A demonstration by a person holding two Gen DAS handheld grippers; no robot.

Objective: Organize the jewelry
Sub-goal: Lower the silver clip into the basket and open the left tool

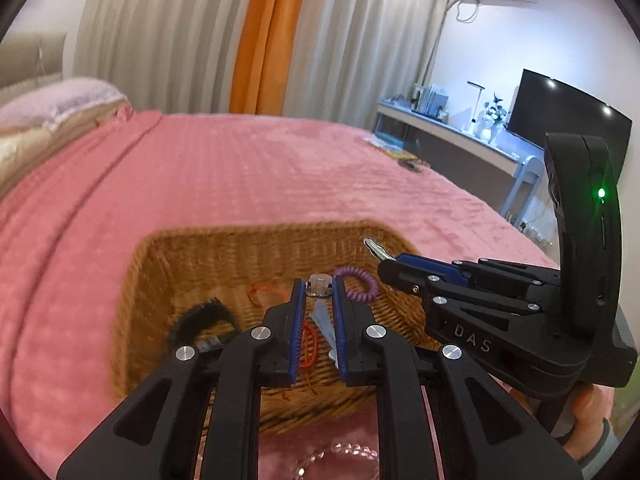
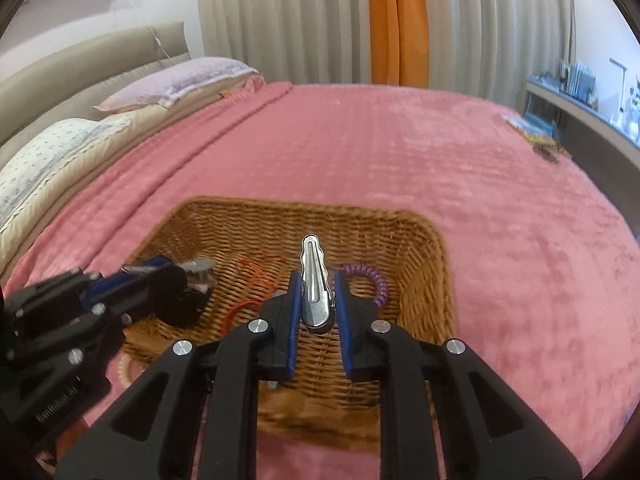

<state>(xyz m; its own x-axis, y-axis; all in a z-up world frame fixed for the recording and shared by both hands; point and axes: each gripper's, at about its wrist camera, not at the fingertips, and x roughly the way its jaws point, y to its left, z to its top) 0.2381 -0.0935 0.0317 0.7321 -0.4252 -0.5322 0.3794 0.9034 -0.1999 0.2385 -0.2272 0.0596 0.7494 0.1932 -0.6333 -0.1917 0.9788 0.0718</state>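
A wicker basket (image 1: 208,248) (image 2: 416,240) sits on the pink bedspread. Inside it lie a purple coil hair tie (image 1: 362,284) (image 2: 378,280), an orange-red cord (image 1: 266,292) (image 2: 248,280) and a black band (image 1: 204,316). My left gripper (image 1: 317,280) (image 2: 176,276) hangs over the basket, shut on a small clear clip (image 1: 320,285). Beside it my right gripper (image 2: 317,274) (image 1: 386,264) is shut on a silver metal hair clip (image 2: 314,276) (image 1: 374,250), which sticks out forward past the blue pads. A bead bracelet (image 1: 352,450) lies on the bedspread in front of the basket.
Pillows (image 2: 176,80) and a padded headboard (image 2: 100,60) lie at the far left of the bed. A booklet (image 2: 532,128) rests near the bed's far right edge. Beyond it are a desk (image 1: 452,132) and a dark screen (image 1: 568,120). Curtains (image 2: 304,20) hang behind.
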